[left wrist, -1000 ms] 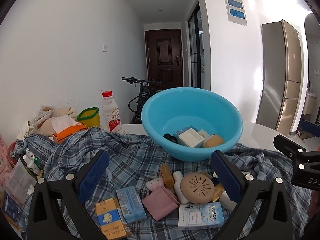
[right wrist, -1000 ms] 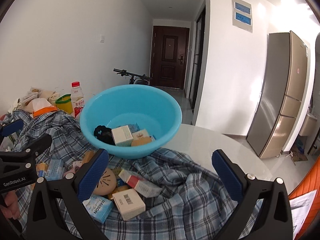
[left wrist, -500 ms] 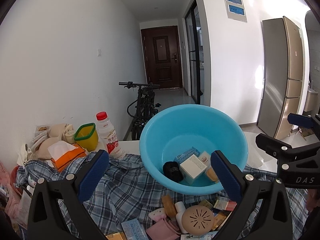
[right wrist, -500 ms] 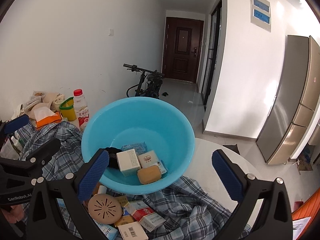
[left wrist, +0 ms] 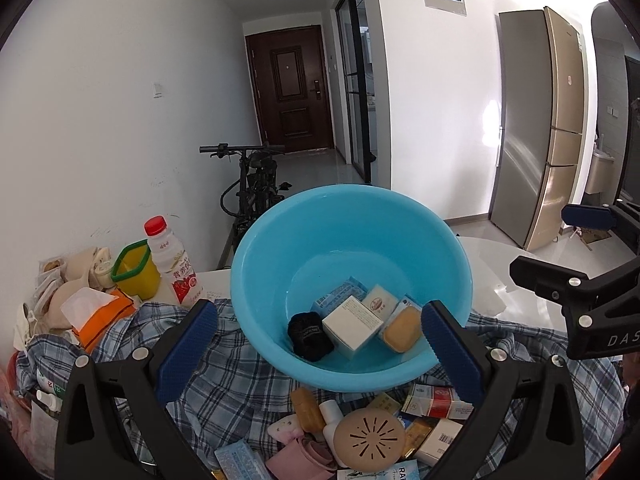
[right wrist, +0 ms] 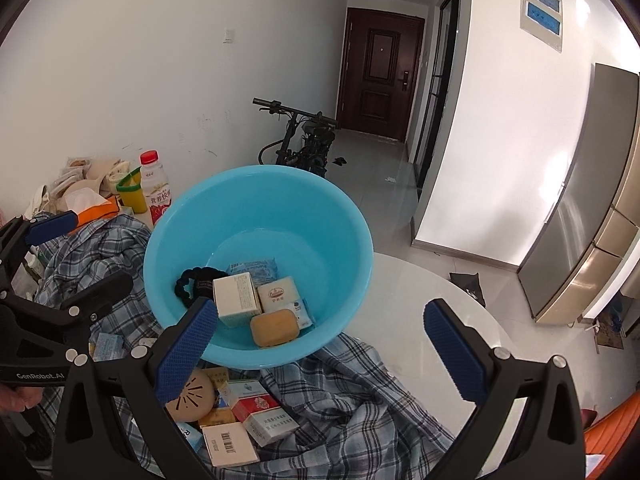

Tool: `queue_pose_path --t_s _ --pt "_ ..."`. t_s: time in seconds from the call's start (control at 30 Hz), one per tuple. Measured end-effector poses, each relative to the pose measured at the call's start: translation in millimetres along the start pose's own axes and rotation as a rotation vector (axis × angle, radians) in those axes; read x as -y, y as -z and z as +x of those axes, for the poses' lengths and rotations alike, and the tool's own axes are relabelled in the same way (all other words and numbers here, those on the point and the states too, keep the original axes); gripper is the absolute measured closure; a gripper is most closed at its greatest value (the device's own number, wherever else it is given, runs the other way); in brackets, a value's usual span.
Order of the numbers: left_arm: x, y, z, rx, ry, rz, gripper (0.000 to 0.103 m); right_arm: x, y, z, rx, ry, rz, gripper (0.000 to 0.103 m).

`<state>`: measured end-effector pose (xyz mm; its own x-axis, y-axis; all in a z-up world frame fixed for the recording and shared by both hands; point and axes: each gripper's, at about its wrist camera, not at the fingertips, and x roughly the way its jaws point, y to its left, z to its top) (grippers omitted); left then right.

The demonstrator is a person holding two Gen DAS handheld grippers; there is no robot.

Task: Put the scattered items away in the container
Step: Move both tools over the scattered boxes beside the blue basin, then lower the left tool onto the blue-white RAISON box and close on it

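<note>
I hold my left tongs (left wrist: 318,344) and right tongs (right wrist: 320,338) spread wide and empty above the round light-blue plastic basin (left wrist: 280,240), which sits on a blue checked cloth (left wrist: 240,380) covering the white tabletop (right wrist: 420,300). A tan soap bar (right wrist: 275,327) lies inside; a beige round perforated disc (left wrist: 369,436) lies just before the basin.

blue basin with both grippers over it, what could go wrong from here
The blue basin sits on rumpled plaid cloth, so a bump from the open left gripper might tip it. The pile by the round tan case is tightly packed; a grab may drag its neighbours.
</note>
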<state>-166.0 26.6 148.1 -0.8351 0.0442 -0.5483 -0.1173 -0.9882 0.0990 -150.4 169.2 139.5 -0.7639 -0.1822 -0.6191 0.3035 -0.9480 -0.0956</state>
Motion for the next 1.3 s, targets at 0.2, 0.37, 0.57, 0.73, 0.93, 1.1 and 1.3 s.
queue_pose_path --t_s 0.2,0.37,0.57,0.73,0.93,1.1,1.3 --pt "6 7 -3 0.011 -0.073 0.054 0.000 -1 12 1 -0.011 0.017 -0.025 0.000" --pt "-9 19 -22 0.022 -0.038 0.016 0.000 -4 23 -8 -0.018 -0.046 0.005 0.000" --pt "-14 45 -54 0.056 0.003 0.074 0.000 -14 44 -29 -0.001 -0.104 0.007 0.000" --pt "-9 82 -59 -0.013 0.033 0.215 0.000 -30 78 -33 -0.048 -0.146 -0.069 0.000" --pt "-5 137 -41 -0.128 0.082 0.262 0.000 -48 128 -25 -0.090 -0.147 -0.182 0.000" --pt "-3 168 -28 -0.217 0.157 0.206 0.000 -55 156 -11 -0.141 -0.193 -0.183 0.000" --pt "13 176 -17 -0.257 0.187 0.207 0.000 -57 167 3 -0.156 -0.230 -0.173 0.000"
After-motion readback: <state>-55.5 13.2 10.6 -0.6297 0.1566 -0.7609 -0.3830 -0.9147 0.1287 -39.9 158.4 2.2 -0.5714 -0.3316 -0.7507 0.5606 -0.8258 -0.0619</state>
